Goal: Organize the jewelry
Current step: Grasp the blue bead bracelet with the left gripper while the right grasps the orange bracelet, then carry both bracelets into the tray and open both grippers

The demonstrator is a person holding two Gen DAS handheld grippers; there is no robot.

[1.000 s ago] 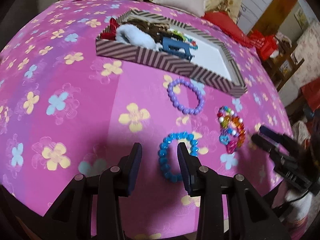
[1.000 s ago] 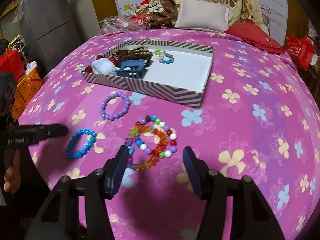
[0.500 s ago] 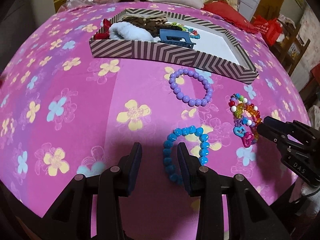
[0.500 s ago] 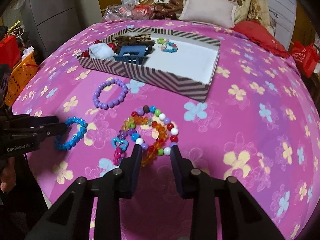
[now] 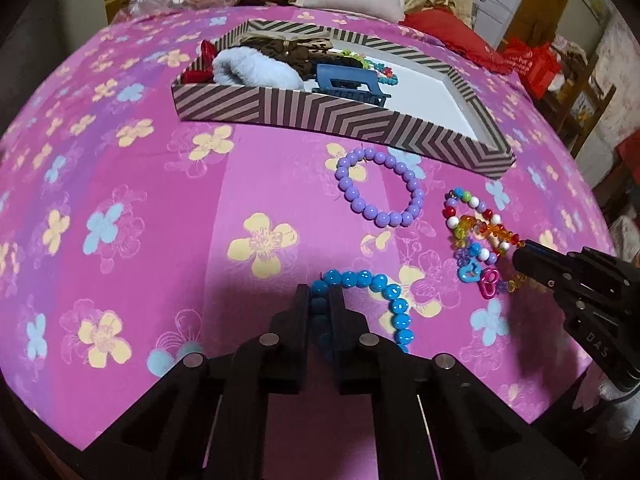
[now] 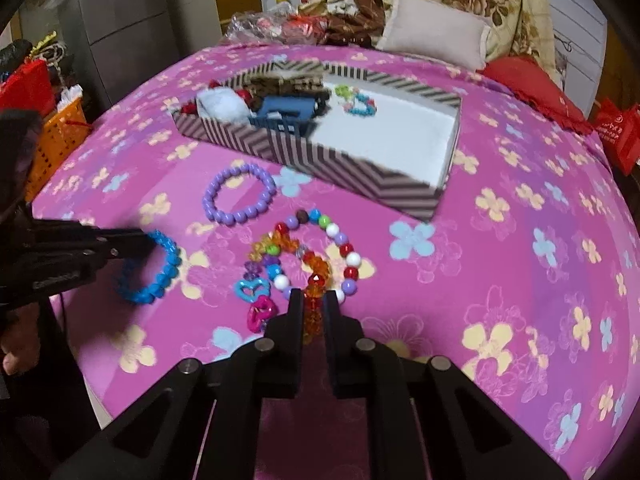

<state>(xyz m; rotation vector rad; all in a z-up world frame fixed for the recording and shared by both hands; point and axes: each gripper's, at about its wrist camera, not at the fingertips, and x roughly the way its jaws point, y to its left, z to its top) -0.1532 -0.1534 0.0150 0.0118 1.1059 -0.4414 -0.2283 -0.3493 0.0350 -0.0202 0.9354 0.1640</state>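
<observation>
At the bottom centre of the left wrist view, the left claw (image 5: 319, 300) is clenched on the blue bead bracelet (image 5: 384, 292), its two fingers pinching the near left part of the loop while the rest curves off to the right over the pink flowered bedspread (image 5: 160, 200). At the bottom centre of the right wrist view, the right claw (image 6: 313, 300) is clenched on the orange crystal strand (image 6: 314, 280), which belongs to the tangle of multicolour bead bracelets (image 6: 316, 248) lying just beyond its tips; a blue heart charm (image 6: 250, 290) and a pink charm (image 6: 261, 312) sit just left of the fingers.

Farther up, in the middle of both views, the purple bead bracelet (image 5: 380, 188) lies flat on the bedspread, apart from the other pieces and close to the front wall of the striped box (image 5: 340, 116).

The box sits in the upper centre. Its left end holds a white fluffy item (image 5: 256, 70), a blue hair clip (image 5: 348, 82), brown patterned pieces (image 5: 288, 46) and something red (image 5: 196, 76); a small colourful bracelet (image 6: 356, 100) rests on its white floor (image 6: 392, 140).

Beyond, at the top of the frame, lie a beige pillow (image 6: 436, 36) and a red cushion (image 6: 536, 88).
</observation>
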